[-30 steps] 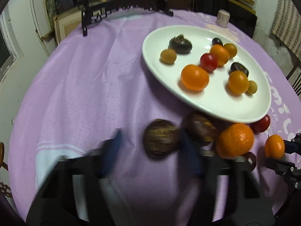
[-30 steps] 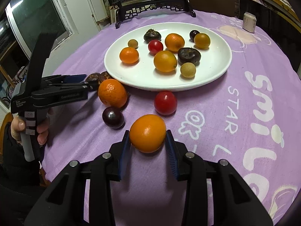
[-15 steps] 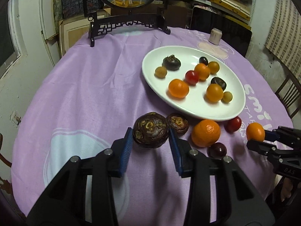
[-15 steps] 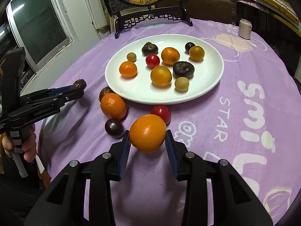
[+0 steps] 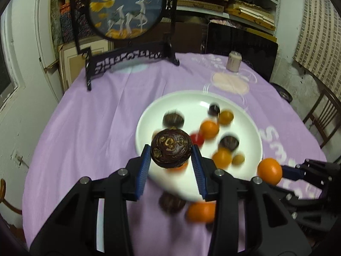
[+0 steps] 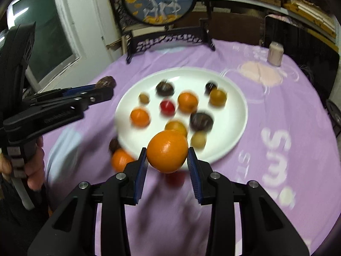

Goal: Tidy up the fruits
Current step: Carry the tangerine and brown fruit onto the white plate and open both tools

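Change: both grippers lifted off the cloth since a second ago, fruit carried along.
Left gripper point(image 5: 171, 157): clamped on dark brown fruit point(image 5: 171, 148), held over white plate point(image 5: 253, 132) near rim.
Right gripper point(image 6: 167, 157): clamped on orange point(image 6: 167, 151), above plate edge.
Plate count: nine fruits, blurred.
Cloth count: four loose fruits by near rim.
Surface: purple tablecloth point(image 6: 287, 117), round table.
Room: round deer screen point(image 5: 127, 8), stacked shelves.
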